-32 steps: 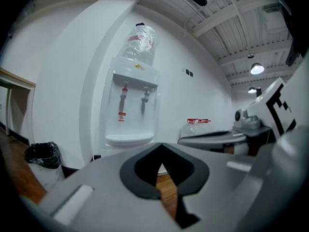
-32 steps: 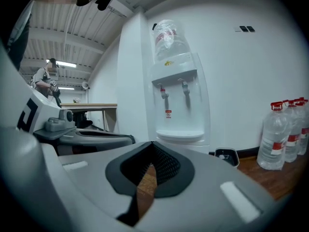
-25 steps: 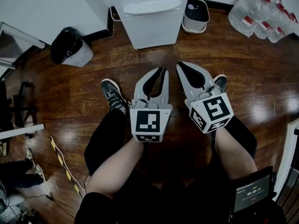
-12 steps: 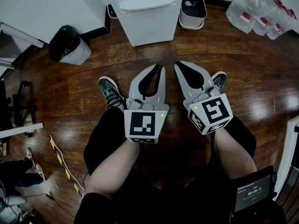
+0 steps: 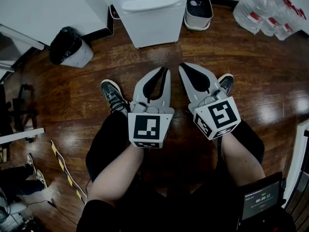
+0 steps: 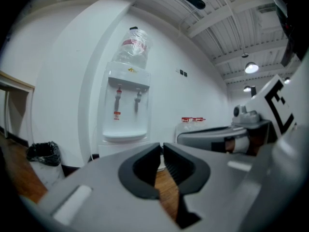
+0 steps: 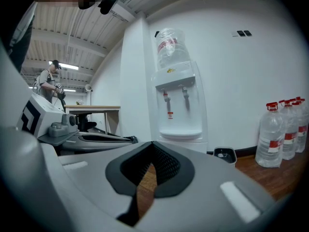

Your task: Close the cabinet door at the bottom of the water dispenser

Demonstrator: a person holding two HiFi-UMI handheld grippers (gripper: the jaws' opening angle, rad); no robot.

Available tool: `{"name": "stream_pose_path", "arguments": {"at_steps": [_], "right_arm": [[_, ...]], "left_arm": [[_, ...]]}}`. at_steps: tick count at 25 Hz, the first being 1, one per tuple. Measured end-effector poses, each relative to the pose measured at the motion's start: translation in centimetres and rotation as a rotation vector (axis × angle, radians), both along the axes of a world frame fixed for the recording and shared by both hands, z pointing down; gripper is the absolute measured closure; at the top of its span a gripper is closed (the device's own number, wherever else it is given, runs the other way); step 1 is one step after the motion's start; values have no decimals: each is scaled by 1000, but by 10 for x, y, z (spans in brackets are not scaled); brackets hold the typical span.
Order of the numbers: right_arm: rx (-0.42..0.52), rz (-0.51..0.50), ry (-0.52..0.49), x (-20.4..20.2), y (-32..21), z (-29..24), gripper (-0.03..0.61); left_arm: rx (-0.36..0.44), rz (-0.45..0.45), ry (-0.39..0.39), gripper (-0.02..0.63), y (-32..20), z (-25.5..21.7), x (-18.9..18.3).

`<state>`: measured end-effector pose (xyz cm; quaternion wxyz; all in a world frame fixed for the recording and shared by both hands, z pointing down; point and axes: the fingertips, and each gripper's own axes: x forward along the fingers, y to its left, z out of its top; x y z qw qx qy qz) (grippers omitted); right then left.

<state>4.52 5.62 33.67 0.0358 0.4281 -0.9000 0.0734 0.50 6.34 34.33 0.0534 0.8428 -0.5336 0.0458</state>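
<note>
**Left fingers drawn in.** Since the earlier frame, the left gripper (image 5: 164, 70) has narrowed its fingers from a slight gap to almost touching; neither gripper has otherwise shifted above the wooden floor (image 5: 72, 95).

From left: a black-bagged bin (image 5: 67, 47) stands by the wall. The water dispenser (image 5: 152, 18) stands against the wall, well ahead of both grippers, and its front reads as one flat white panel in the head view. A small white bin (image 5: 198, 11) sits just beside it, with water bottles (image 5: 268, 11) at far right. The right gripper (image 5: 182, 67) has its fingers closed together; both grippers hold nothing.
</note>
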Motion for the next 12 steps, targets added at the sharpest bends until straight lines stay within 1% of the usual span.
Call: {"name": "stream_pose_path", "arguments": {"at_steps": [12], "right_arm": [[-5,-2,0,-4,-2,2,574]], "left_arm": [[-20,1,8,577,-2,3,-2]]}}
